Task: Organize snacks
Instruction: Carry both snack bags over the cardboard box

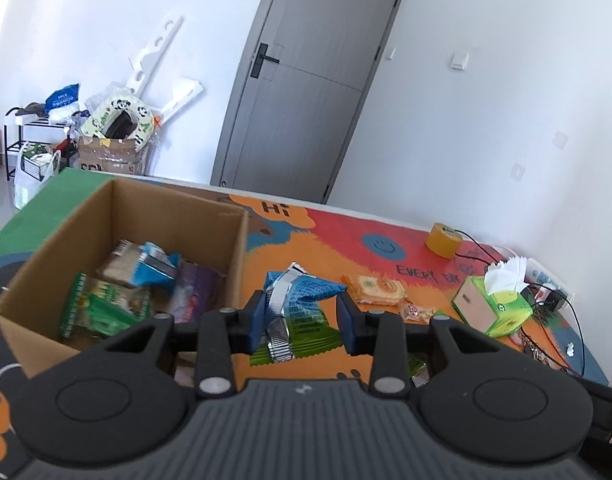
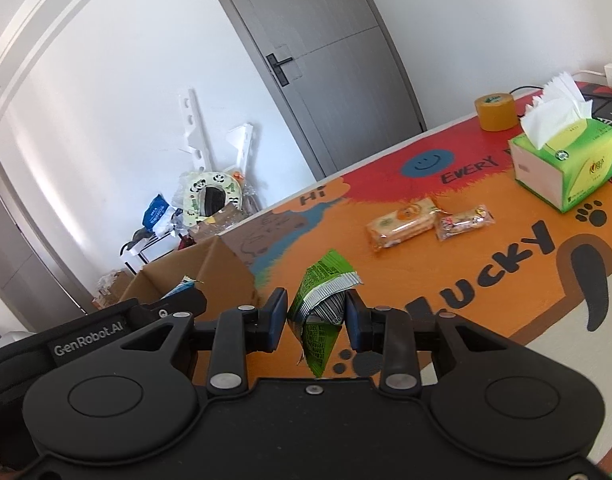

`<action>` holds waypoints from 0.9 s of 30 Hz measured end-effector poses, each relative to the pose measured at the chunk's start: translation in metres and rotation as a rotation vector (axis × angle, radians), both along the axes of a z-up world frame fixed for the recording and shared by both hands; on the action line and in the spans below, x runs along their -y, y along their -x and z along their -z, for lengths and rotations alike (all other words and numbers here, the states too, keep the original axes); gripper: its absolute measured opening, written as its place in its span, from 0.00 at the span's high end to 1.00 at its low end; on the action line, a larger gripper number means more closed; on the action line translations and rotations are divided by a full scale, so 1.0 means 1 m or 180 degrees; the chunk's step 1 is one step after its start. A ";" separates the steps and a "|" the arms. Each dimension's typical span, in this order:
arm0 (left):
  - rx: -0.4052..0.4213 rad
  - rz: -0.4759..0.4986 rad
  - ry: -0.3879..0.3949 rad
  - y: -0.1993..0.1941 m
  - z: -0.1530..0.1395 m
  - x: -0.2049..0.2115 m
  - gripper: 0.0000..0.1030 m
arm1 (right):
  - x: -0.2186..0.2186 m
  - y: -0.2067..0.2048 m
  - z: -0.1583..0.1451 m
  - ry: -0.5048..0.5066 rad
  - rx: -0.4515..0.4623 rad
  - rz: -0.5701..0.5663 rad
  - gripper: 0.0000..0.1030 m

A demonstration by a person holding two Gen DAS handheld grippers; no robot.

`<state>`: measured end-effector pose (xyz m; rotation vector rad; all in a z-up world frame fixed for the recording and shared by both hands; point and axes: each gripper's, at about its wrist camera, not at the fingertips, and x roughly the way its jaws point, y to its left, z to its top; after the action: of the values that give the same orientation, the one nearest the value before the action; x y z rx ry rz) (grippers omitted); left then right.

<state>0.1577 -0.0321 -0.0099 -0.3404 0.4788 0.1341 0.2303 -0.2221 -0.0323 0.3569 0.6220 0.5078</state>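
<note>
Above the colourful tabletop (image 1: 385,224), each gripper carried a snack: the left gripper (image 1: 302,320) pinched a blue-and-green packet (image 1: 302,296), the right gripper (image 2: 315,316) a green packet (image 2: 323,280). Next, seemingly, came dropping both into the cardboard box (image 1: 234,248), clearing its upright near wall; open room lay above it.
</note>
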 end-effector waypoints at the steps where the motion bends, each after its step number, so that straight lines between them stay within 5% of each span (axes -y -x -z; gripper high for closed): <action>1: -0.0002 -0.0018 0.0002 0.003 -0.002 -0.003 0.65 | -0.003 0.002 -0.002 0.0001 0.0016 -0.0016 0.69; 27: 0.0081 -0.0558 0.0200 0.049 -0.011 -0.106 0.65 | -0.092 0.021 -0.026 0.0205 0.0247 -0.0510 0.69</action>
<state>0.1083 0.0738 0.0011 -0.4453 0.4284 0.2851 0.2093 -0.1298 -0.0066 0.2262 0.5930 0.6502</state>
